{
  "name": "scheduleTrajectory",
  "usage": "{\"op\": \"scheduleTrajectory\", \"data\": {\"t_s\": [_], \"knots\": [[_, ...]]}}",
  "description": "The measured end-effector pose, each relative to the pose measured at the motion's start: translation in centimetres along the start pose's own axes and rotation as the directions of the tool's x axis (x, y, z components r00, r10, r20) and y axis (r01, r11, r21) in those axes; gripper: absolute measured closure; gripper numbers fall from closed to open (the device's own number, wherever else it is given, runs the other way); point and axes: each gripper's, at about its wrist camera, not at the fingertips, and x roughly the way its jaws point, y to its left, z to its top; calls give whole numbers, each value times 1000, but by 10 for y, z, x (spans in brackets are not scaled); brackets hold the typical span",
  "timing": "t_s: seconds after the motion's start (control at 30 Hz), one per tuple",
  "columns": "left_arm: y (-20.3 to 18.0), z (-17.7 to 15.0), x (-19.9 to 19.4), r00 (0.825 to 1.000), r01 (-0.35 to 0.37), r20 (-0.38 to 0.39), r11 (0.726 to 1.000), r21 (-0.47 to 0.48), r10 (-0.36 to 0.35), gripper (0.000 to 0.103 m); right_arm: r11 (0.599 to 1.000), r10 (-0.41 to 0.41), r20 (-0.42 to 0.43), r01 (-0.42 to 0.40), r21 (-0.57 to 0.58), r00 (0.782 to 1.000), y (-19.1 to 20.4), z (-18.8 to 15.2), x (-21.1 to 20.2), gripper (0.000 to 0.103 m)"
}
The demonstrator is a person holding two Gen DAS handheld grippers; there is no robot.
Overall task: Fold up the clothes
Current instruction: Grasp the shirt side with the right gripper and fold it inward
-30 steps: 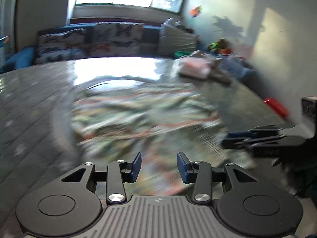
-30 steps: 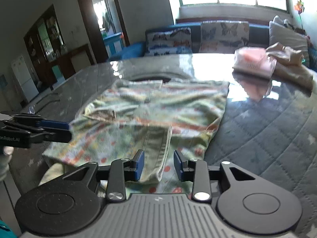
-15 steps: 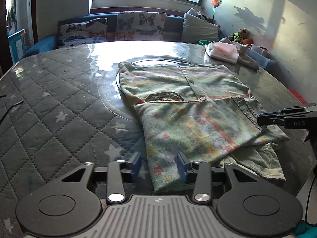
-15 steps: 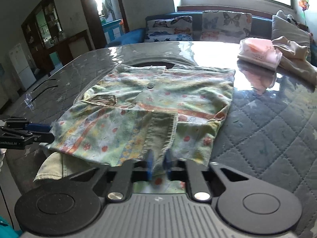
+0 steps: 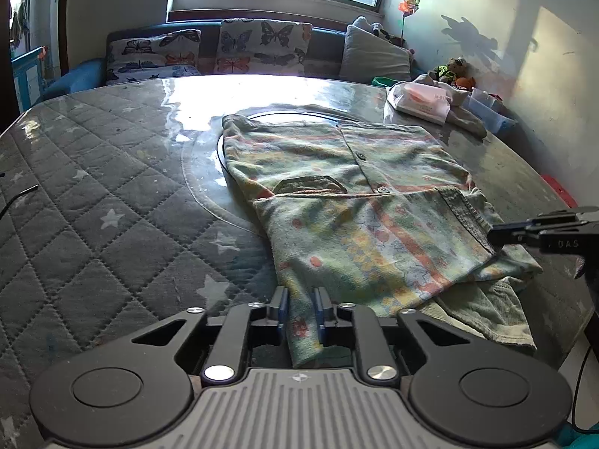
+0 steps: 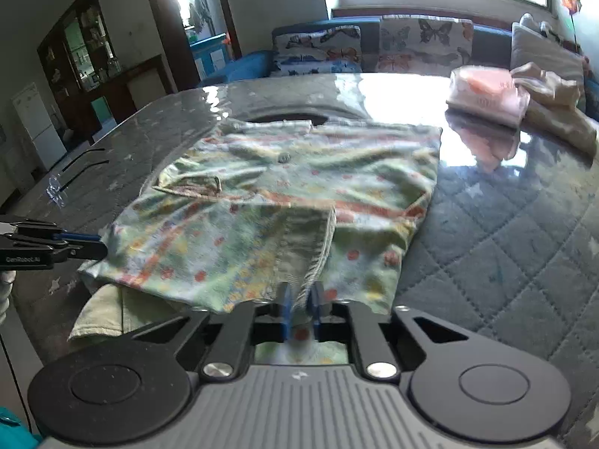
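A green floral button shirt (image 5: pixel 352 187) lies spread on the quilted table (image 5: pixel 93 202), its near part folded over. My left gripper (image 5: pixel 300 308) is shut on the shirt's near left hem corner. In the right wrist view the same shirt (image 6: pixel 292 194) fills the middle, and my right gripper (image 6: pixel 299 308) is shut on its near edge by the ribbed green cuff (image 6: pixel 310 239). Each gripper shows in the other's view: the right gripper (image 5: pixel 524 234) at the shirt's right edge, the left gripper (image 6: pixel 75 249) at its left edge. A pale green layer (image 5: pixel 486 310) hangs below.
A pink packet (image 6: pixel 486 97) and beige cloths (image 6: pixel 550 104) sit at the table's far right. A round glass turntable (image 5: pixel 209 172) lies under the shirt. A sofa with butterfly cushions (image 5: pixel 262 46) stands behind. The table's front edge is close below both grippers.
The left gripper has swung to face the shirt and shut on its near hem. The right gripper shut on the shirt's edge half a second earlier and still holds it.
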Motion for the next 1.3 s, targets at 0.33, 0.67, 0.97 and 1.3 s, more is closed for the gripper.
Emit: {"op": "scheduleTrajectory", "data": {"t_s": [0.33,0.67,0.97,1.3], "knots": [[13,2,-1,1000,-8,-9,1000,-9,8,99,1000,5,32,-5,-13,999,9,3,-32,96],[7,35,-8,999,-11,49,1000,29,9,95,999,-7,47,9,-45,999,0,15,-14,94],[-13,62,49,1000,14,17,998,63,-15,90,995,28,54,-22,-97,998,9,37,28,92],[-9,61,63,1000,8,-7,998,61,-8,86,992,4,36,0,-127,999,8,33,39,90]]}}
